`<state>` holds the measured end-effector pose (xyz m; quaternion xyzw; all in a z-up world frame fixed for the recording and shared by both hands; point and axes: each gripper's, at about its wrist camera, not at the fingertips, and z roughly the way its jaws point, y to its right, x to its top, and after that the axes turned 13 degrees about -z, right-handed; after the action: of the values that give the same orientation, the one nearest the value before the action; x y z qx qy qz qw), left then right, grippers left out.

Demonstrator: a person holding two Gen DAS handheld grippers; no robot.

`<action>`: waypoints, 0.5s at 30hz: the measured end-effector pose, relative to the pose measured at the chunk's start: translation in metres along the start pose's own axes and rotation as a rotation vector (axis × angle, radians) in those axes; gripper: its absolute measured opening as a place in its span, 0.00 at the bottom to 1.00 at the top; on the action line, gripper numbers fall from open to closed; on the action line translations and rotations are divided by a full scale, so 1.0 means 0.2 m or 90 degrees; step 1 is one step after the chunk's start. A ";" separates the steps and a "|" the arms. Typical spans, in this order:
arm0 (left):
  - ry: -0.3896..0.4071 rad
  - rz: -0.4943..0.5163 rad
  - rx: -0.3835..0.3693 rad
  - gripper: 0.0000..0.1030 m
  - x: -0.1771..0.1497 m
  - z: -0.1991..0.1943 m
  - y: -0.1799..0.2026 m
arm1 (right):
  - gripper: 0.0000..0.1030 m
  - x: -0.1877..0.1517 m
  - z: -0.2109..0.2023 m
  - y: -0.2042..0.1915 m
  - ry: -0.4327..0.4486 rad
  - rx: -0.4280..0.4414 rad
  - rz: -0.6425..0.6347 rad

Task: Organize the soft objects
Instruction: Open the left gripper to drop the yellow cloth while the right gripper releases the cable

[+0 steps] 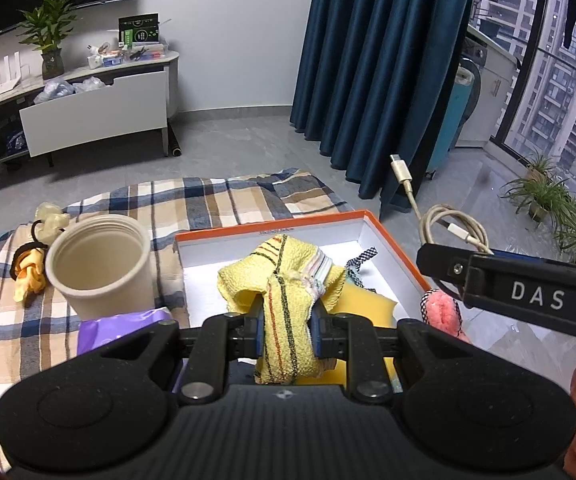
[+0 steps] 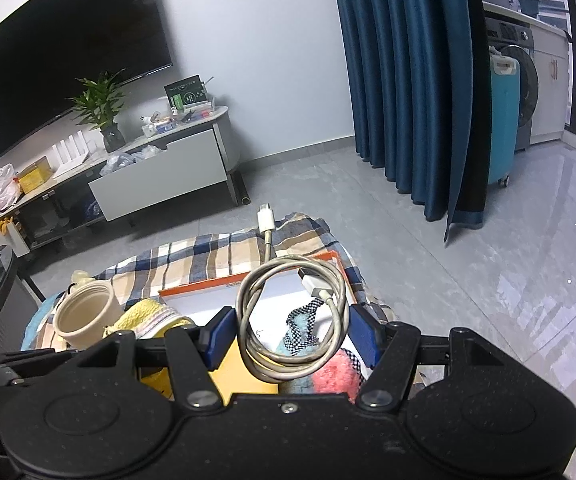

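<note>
My left gripper [image 1: 288, 330] is shut on a yellow striped cloth [image 1: 284, 280] and holds it over the orange-rimmed white box [image 1: 391, 240]. A yellow sponge [image 1: 367, 308] and a checked blue fabric piece [image 1: 361, 264] lie in the box. A pink fluffy item [image 1: 443, 312] sits at the box's right edge. My right gripper [image 2: 291, 340] has its jaws wide apart, with a coiled white charging cable [image 2: 288, 320] between the blue pads [image 2: 220, 336]; I cannot tell whether they touch it. The right gripper also shows in the left wrist view [image 1: 487, 276], beside the box.
A cream cylindrical jar [image 1: 100, 264] stands left of the box on a plaid blanket [image 1: 216, 200]. Yellow and cream hair scrunchies [image 1: 28, 272] lie left of the jar. A purple packet [image 1: 128, 326] lies in front of the jar. A blue curtain [image 1: 371, 60] hangs behind.
</note>
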<state>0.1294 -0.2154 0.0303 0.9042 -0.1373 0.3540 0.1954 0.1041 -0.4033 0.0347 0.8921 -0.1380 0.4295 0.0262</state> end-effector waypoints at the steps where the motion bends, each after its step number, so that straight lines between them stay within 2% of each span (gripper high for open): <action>1: -0.001 0.000 0.000 0.23 0.00 0.01 0.00 | 0.72 0.00 0.01 0.01 -0.001 -0.001 0.001; 9: -0.005 -0.002 0.008 0.23 0.01 0.04 0.01 | 0.72 0.00 0.07 0.03 -0.009 0.004 0.008; 15: -0.009 -0.008 0.016 0.23 0.02 0.06 0.00 | 0.75 0.03 0.10 0.03 0.016 0.025 0.002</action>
<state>0.1395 -0.2217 0.0240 0.9099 -0.1287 0.3483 0.1850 0.1206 -0.4141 0.0254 0.8869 -0.1303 0.4431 0.0097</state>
